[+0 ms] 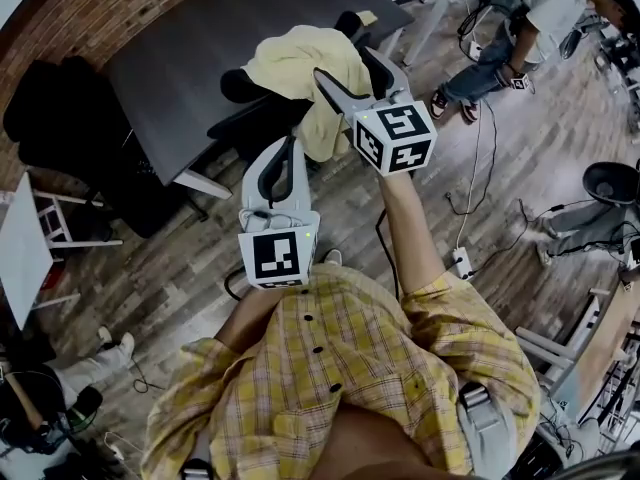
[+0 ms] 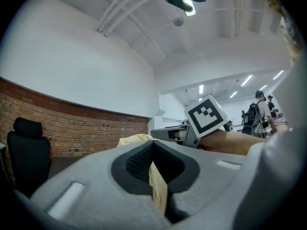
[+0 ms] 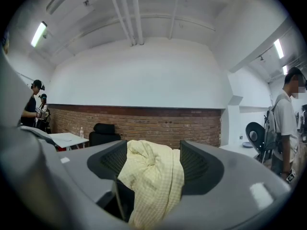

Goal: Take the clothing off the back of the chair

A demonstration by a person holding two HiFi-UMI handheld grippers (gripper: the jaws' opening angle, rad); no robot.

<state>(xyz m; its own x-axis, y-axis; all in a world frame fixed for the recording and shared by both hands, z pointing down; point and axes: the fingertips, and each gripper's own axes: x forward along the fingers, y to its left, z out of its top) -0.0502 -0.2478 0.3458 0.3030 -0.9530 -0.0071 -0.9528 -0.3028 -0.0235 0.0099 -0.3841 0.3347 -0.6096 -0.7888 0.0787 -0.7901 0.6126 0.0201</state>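
A pale yellow garment [image 1: 295, 63] hangs over the back of a black office chair [image 1: 250, 118], which is pushed up to a dark table [image 1: 180, 58]. My right gripper [image 1: 342, 61] points level at the garment and stands open. In the right gripper view the cloth [image 3: 151, 176] fills the gap ahead of the right gripper [image 3: 153, 147], and the pads do not press on it. My left gripper [image 1: 290, 146] sits lower and nearer, by the hanging hem, with its jaws shut. In the left gripper view a strip of the yellow cloth [image 2: 158, 190] shows through the slit behind the left gripper's [image 2: 152, 145] tips.
A second black chair [image 1: 50, 108] stands by the brick wall. A white table [image 1: 20, 248] is at the left. A person [image 1: 520, 28] sits at the upper right and another [image 3: 285, 123] stands to the right. Cables [image 1: 480, 188] and a power strip [image 1: 462, 263] lie on the wood floor.
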